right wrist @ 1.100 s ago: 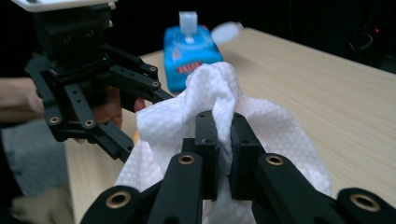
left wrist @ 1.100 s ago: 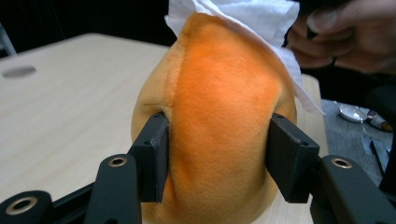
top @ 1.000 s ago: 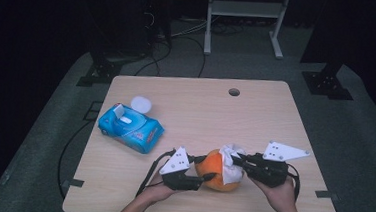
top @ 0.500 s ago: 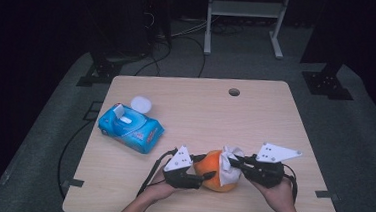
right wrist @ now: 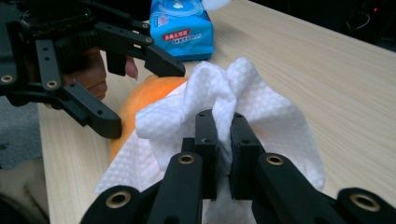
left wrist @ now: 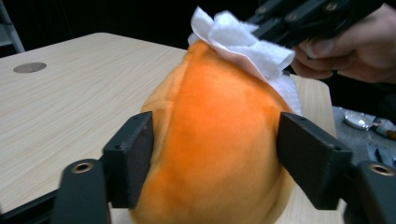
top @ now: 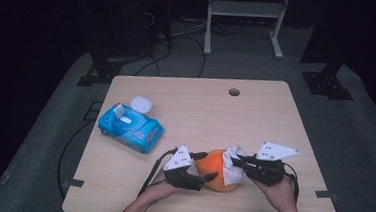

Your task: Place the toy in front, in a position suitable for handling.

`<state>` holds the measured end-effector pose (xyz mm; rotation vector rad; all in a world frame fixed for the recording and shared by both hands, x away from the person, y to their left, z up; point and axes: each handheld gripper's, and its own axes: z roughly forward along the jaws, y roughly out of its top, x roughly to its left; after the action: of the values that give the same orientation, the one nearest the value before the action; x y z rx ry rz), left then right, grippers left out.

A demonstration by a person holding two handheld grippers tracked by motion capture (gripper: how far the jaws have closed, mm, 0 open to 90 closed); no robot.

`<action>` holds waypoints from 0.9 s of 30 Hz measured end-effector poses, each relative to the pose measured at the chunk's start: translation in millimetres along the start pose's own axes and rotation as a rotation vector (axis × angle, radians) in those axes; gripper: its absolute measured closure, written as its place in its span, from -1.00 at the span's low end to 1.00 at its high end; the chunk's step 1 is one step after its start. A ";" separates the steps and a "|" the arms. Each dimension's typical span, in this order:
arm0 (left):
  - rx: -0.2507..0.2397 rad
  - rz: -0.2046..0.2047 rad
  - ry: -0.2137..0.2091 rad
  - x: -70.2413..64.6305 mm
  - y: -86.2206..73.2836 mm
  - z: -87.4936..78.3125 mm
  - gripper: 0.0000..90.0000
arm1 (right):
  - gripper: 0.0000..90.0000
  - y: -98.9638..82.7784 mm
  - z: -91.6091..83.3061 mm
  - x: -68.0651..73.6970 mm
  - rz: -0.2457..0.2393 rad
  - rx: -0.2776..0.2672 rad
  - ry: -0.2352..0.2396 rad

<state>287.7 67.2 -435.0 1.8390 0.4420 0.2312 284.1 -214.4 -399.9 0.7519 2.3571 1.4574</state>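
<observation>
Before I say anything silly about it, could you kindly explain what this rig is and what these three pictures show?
No robot here: a person sits at a wooden table and holds a hand-operated two-jaw gripper in each hand. The high view comes from a fixed camera above the table, with the forearms entering at the bottom. The other two pictures come from small cameras riding on the grippers, looking along their black jaws.

On the table lie a blue pack of wet wipes and an orange plush ball. The left gripper has its jaws around the ball; they have just been opening, and the pads now stand slightly clear of it. The right gripper is shut on a white wipe, which it presses against the ball, apparently wiping it.
</observation>
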 end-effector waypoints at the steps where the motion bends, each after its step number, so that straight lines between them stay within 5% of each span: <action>1: 0.005 -0.011 0.005 1.3 0.0 -0.3 -0.50 | 0.86 -0.2 -0.6 -1.0 0.004 0.001 0.004; 5: 0.039 -0.058 -0.031 5.1 -9.1 4.1 -0.63 | 0.86 -4.8 -5.7 -6.1 0.023 0.004 0.005; 10: 0.081 0.024 -0.026 -4.9 -12.5 17.5 -0.78 | 0.86 -9.1 -6.2 -4.9 0.030 -0.010 0.031; 15: 0.067 0.100 0.044 -9.9 0.0 4.3 -0.25 | 0.86 -3.3 -7.4 3.0 0.007 -0.053 0.021; 20: 0.100 0.167 0.077 -9.9 12.0 -12.2 -0.21 | 0.86 3.3 -5.8 3.0 0.022 -0.063 0.036; 22: 0.116 0.140 0.083 -7.9 7.0 -9.1 -0.20 | 0.86 2.6 -0.7 4.8 0.016 -0.043 0.028; 25: 0.105 0.108 0.081 -5.9 7.8 -6.9 -0.20 | 0.86 10.2 4.9 23.6 -0.077 -0.069 0.092; 27: 0.104 0.112 0.081 -6.2 7.7 -6.4 -0.20 | 0.86 13.2 10.7 31.1 -0.129 -0.038 0.056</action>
<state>281.1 68.3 -425.3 1.9643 0.4140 0.3661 267.2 -184.3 -391.8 0.5454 2.3632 1.4827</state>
